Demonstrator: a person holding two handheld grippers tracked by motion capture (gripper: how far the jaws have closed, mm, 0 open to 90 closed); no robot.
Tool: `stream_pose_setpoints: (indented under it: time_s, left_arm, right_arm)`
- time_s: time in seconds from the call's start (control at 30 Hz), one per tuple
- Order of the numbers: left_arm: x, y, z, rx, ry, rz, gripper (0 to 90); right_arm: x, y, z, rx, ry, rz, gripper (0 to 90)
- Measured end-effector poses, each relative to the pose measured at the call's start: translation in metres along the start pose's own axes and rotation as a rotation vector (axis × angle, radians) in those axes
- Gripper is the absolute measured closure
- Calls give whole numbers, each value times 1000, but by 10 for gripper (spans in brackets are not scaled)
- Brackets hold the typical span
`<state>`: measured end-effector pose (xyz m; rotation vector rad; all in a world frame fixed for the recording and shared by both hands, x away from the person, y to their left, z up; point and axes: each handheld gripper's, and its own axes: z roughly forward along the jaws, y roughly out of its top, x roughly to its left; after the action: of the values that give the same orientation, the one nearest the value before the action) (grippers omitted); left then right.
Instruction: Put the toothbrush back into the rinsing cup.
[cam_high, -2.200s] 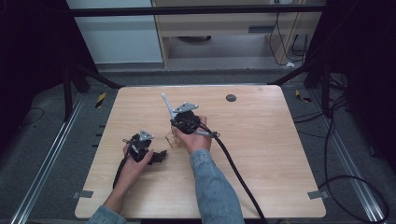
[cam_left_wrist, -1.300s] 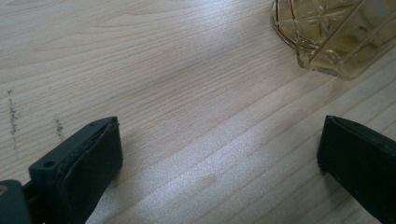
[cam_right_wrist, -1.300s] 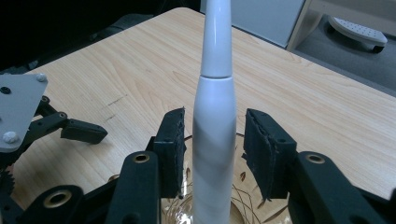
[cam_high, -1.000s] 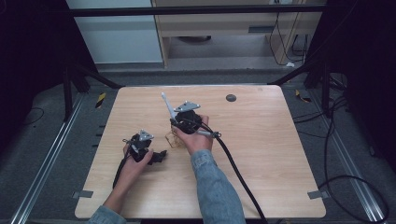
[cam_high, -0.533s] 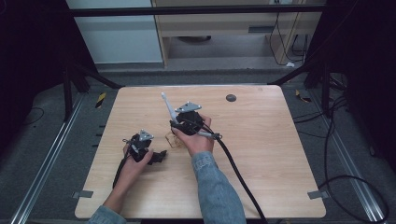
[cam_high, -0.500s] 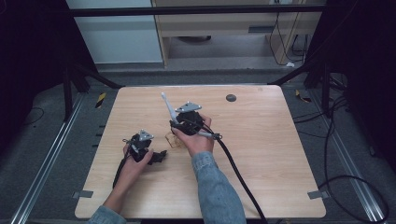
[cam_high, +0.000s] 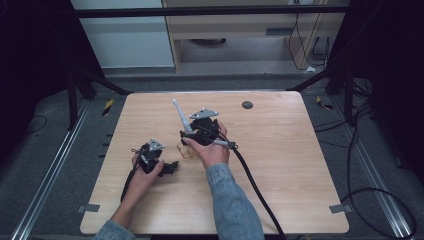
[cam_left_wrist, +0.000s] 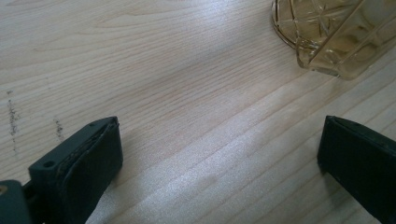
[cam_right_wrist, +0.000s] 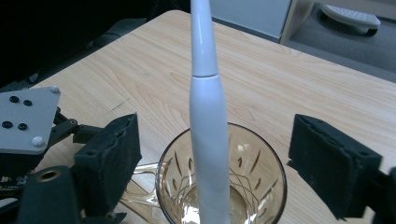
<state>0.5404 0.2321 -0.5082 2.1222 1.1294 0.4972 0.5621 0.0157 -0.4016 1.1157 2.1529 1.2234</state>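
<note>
A clear amber cut-glass mug with a handle (cam_right_wrist: 219, 186) stands upright on the pale wooden bench (cam_high: 280, 165), a little toward the bench's left edge from its middle and roughly midway between its near and far edges. A long white plastic handle with a thinner neck, like an electric toothbrush (cam_right_wrist: 208, 121), stands in the mug and leans out above its rim; in the high view it tilts toward the far left corner of the bench (cam_high: 181, 116). The right tool (cam_right_wrist: 215, 154) hangs just over the mug with its two black jaws spread wide, one on either side of the white handle and neither touching it. The left tool (cam_left_wrist: 219, 154) rests low on the bench just beside the mug, on the side of the left edge, its jaws also wide apart with only bare wood between them; the base of the mug (cam_left_wrist: 327, 37) shows at the upper right corner of the left gripper view. A small dark round disc (cam_high: 247, 104) lies near the far edge.
</note>
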Motion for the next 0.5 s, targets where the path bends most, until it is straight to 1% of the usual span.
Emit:
stream_pose_setpoints:
  time_s: [0.17,0.23,0.43,0.47,0.5]
  left_arm:
    - [0,0,0,0,0,0,0]
    - [0,0,0,0,0,0,0]
    - [0,0,0,1,-1,1,0]
    - [0,0,0,1,0,0,0]
    - [0,0,0,1,-1,0,0]
  right_arm:
    - [-3,2,-5,4,5,26,93]
    - [-4,2,-8,11,-1,21,80]
    - [-7,2,-17,-1,-11,21,56]
    - [-8,2,-18,2,-17,16,54]
    - [-8,2,-18,6,-24,21,54]
